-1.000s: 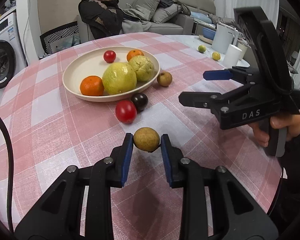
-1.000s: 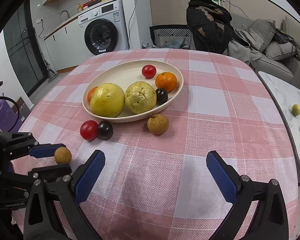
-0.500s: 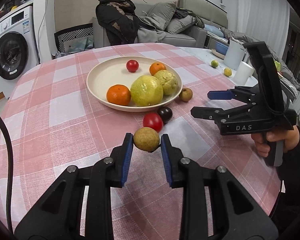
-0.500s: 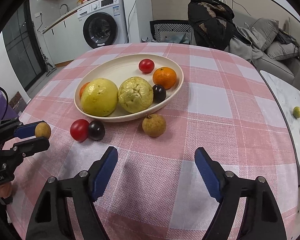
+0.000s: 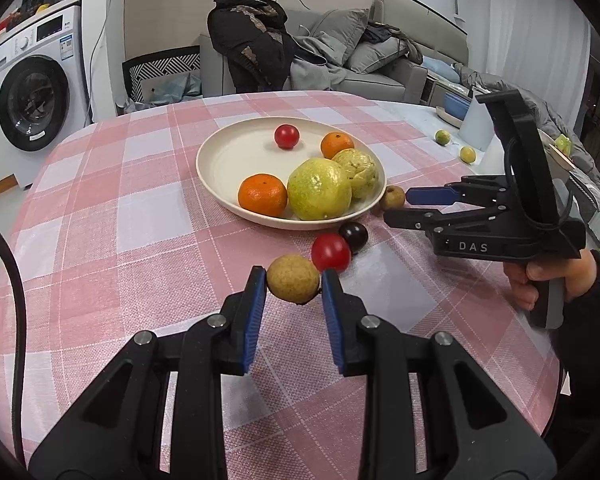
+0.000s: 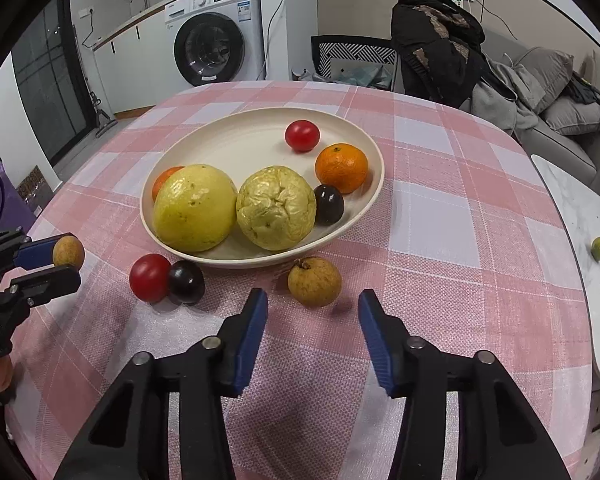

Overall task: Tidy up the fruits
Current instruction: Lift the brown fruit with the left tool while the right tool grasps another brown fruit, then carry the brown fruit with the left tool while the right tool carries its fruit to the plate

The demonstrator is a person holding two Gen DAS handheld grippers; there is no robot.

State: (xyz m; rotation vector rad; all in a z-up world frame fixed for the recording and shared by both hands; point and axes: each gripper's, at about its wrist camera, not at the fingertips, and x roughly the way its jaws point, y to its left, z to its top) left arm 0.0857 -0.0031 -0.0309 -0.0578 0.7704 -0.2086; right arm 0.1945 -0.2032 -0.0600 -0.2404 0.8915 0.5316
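a: what is on the far left?
b: the left gripper. its two blue pads are closed tight on a small brown fruit and hold it up off the pink checked cloth.

a: and next to that?
b: a red tomato and a dark plum lie on the cloth. they touch each other, just in front of the plate.

a: what is in the plate?
b: an orange partly hidden at the left, a big yellow fruit, a bumpy yellow fruit, a dark plum, another orange and a red tomato at the back.

a: and more to the right?
b: a second brown fruit lies on the cloth just by the plate rim. the right gripper is wide open with nothing in it, close to that fruit but not touching.
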